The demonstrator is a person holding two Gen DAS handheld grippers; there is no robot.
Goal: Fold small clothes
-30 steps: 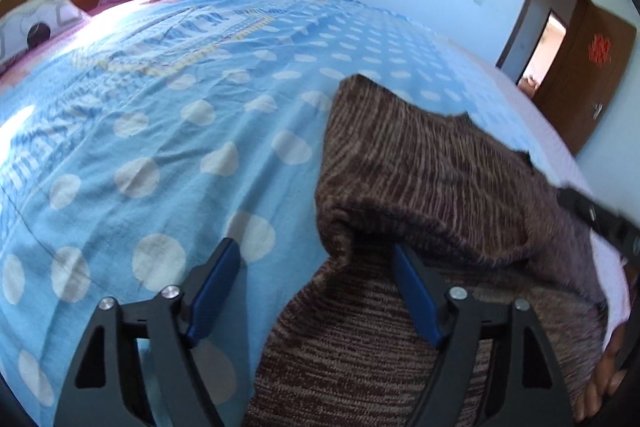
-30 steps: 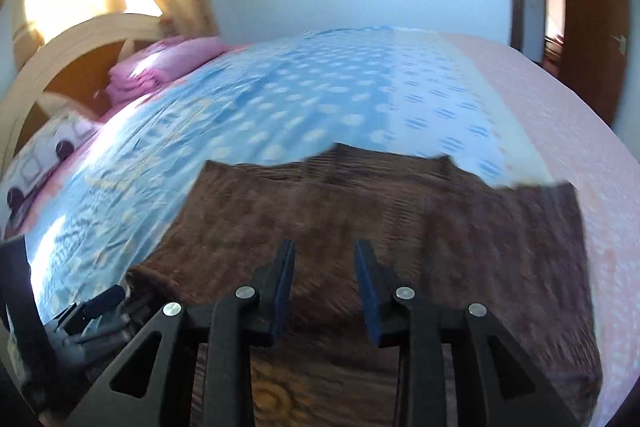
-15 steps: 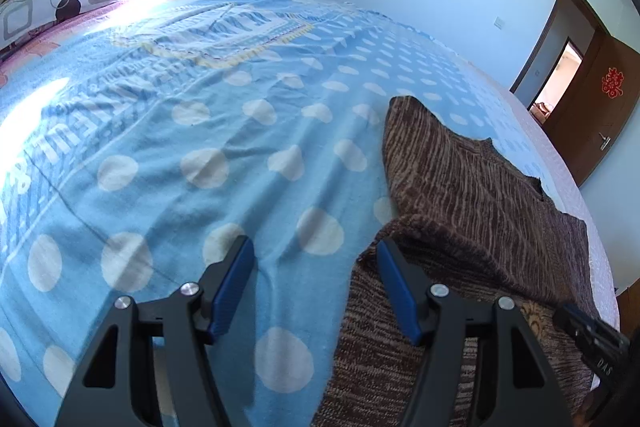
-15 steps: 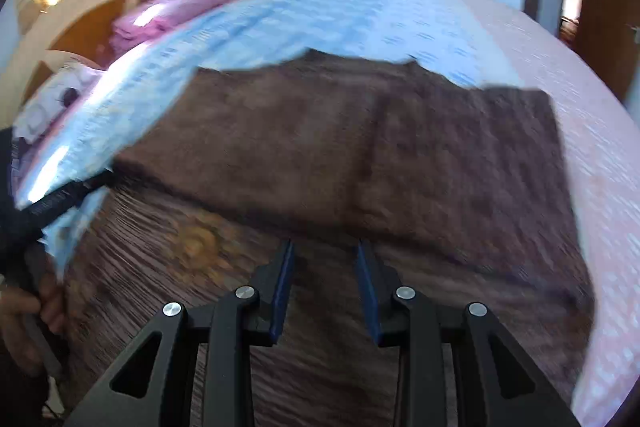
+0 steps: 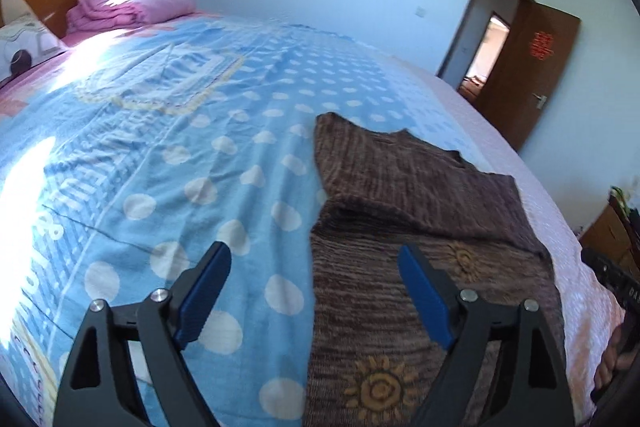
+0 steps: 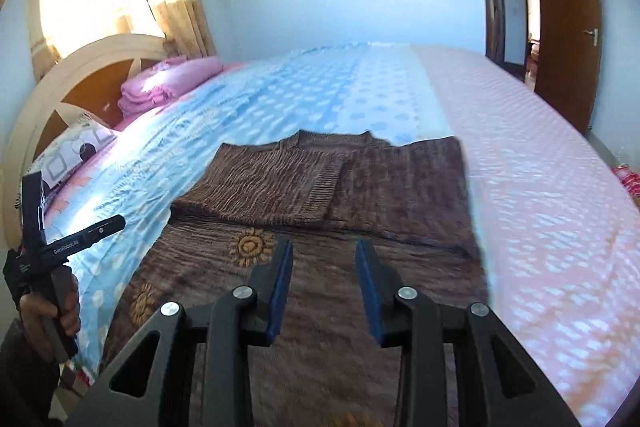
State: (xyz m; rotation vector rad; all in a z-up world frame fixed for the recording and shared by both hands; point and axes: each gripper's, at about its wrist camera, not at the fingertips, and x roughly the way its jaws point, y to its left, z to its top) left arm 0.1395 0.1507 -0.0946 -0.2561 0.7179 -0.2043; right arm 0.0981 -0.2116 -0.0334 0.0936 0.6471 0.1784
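Observation:
A brown knitted sweater [image 5: 420, 227] with yellow sun patterns lies flat on the bed, both sleeves folded across its upper part. It also shows in the right wrist view [image 6: 320, 195]. My left gripper [image 5: 312, 279] is open and empty, raised above the sweater's left edge. My right gripper [image 6: 324, 267] is open and empty, above the sweater's lower middle. The left gripper's body [image 6: 60, 251] shows at the left in the right wrist view.
The bed has a blue polka-dot cover [image 5: 180, 147] and a pink sheet [image 6: 540, 187] at the right. A folded pink blanket [image 5: 124, 7] and a pillow [image 5: 24, 47] lie by the headboard. A brown door [image 5: 528, 67] stands open beyond.
My left gripper let go of the sleeve fold, opened wider and drew back and up. My right gripper pulled back from the sweater and lifted, jaws a little wider.

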